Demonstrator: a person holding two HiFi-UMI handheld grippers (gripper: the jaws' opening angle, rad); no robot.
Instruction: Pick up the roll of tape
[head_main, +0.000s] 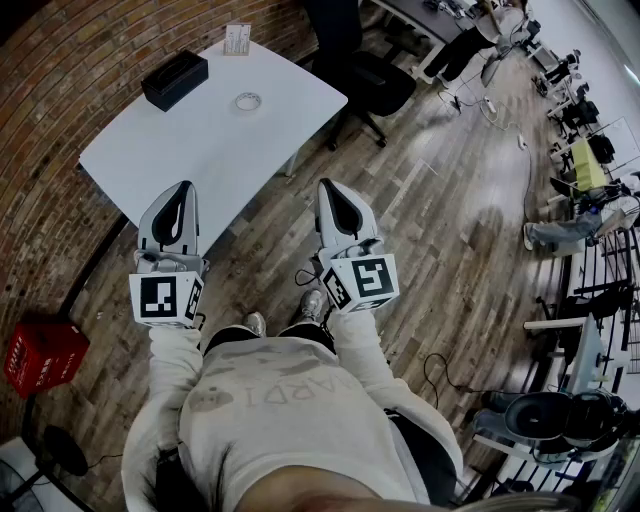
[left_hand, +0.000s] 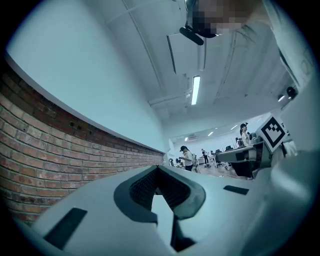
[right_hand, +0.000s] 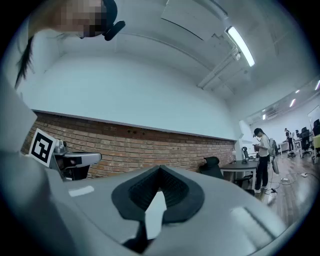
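Observation:
The roll of tape (head_main: 248, 100) is a small pale ring lying flat on the white table (head_main: 160, 150) at the upper left of the head view. My left gripper (head_main: 180, 190) is held over the table's near edge, well short of the tape, with its jaws together and nothing between them. The right gripper (head_main: 331, 186) hovers over the wooden floor to the right of the table, also shut and empty. Both gripper views look slightly upward at walls and ceiling, so the left gripper (left_hand: 159, 168) and right gripper (right_hand: 160, 168) show no tape.
A black box (head_main: 174, 79) and a small card stand (head_main: 237, 39) sit on the table beyond the tape. A black office chair (head_main: 375, 80) stands right of the table. A red crate (head_main: 42, 357) rests on the floor at left, by the brick wall (head_main: 60, 90).

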